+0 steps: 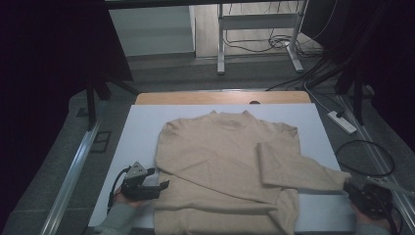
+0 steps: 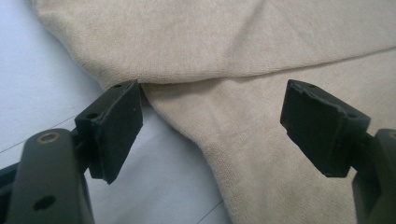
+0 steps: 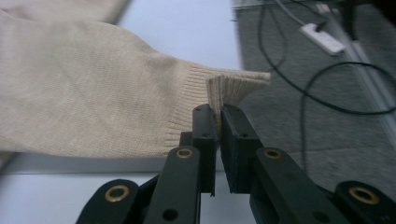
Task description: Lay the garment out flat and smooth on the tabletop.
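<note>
A beige knit sweater (image 1: 225, 161) lies flat on the white table top (image 1: 142, 127), one sleeve folded across its chest. Its other sleeve (image 1: 303, 171) stretches out toward the table's right edge. My right gripper (image 1: 348, 186) is shut on that sleeve's ribbed cuff (image 3: 224, 91), which pokes up between the closed jaws of the right gripper (image 3: 218, 116). My left gripper (image 1: 157, 178) rests at the sweater's lower left edge; in the left gripper view the left gripper (image 2: 210, 126) stands open, its jaws astride the fold (image 2: 187, 88) where the sleeve crosses the body, pads not touching cloth.
The white sheet covers a wooden table (image 1: 220, 97). A power strip (image 1: 341, 122) and looped black cables (image 1: 367, 156) lie on the grey floor to the right. A metal frame (image 1: 257, 29) stands beyond the table. Aluminium rails run along both sides.
</note>
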`<state>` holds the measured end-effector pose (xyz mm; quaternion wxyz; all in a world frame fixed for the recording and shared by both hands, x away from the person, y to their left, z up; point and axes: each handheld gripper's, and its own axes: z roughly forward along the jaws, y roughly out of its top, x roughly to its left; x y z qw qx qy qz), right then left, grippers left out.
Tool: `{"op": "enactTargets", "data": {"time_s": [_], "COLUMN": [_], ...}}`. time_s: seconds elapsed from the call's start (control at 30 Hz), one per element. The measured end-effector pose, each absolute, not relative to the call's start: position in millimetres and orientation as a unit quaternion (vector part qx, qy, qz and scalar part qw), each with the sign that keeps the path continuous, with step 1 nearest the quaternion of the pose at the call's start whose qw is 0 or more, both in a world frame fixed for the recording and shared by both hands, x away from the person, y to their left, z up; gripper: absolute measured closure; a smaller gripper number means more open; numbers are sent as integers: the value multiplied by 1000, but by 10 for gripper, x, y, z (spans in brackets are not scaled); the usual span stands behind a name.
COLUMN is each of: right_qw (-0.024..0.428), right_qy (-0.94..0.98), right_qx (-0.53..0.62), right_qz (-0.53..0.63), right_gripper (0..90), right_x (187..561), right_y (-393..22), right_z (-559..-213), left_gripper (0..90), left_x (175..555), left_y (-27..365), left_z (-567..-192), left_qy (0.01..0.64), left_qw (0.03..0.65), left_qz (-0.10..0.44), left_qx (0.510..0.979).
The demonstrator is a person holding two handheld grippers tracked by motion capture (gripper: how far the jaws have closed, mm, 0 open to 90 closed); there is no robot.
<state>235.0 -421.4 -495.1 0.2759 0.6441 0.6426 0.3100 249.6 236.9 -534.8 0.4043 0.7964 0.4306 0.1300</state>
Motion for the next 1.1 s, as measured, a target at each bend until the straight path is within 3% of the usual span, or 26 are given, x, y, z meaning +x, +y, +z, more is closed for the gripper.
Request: {"op": "enactTargets", "data": {"time_s": [0.2, 0.37, 0.43, 0.53, 0.7, 0.83, 0.93, 1.0, 1.1], "right_qw": [295, 346, 355, 334, 233, 179, 177, 187, 191], "right_qy": [636, 636, 641, 664, 730, 773, 800, 806, 801], "right_qx": [653, 631, 611, 584, 544, 515, 499, 493, 505], "right_qz": [286, 279, 298, 326, 342, 324, 281, 267, 259], "right_gripper": [802, 603, 569, 504, 381, 280, 226, 241, 350], "right_x": [2339, 2338, 2352, 2441, 2749, 2959, 3015, 3003, 3003], "right_y": [-4344, -4217, -4129, -3986, -3714, -3555, -3499, -3496, -3509], "right_z": [-4928, -4842, -4786, -4771, -4913, -5011, -5094, -5106, -5087], "left_gripper": [207, 207, 207, 207, 207, 207, 207, 207, 207], "left_x": [2499, 2504, 2506, 2508, 2511, 2507, 2504, 2502, 2501], "left_y": [2366, 2365, 2366, 2361, 2343, 2354, 2379, 2384, 2369], "left_z": [-5350, -5352, -5353, -5354, -5357, -5362, -5370, -5370, -5369], "left_qy": [432, 433, 432, 432, 433, 433, 436, 437, 436], "left_qw": [404, 403, 402, 401, 398, 395, 396, 397, 397], "left_qz": [130, 129, 129, 130, 131, 130, 129, 129, 130], "left_qx": [796, 796, 797, 798, 798, 800, 798, 797, 798]}}
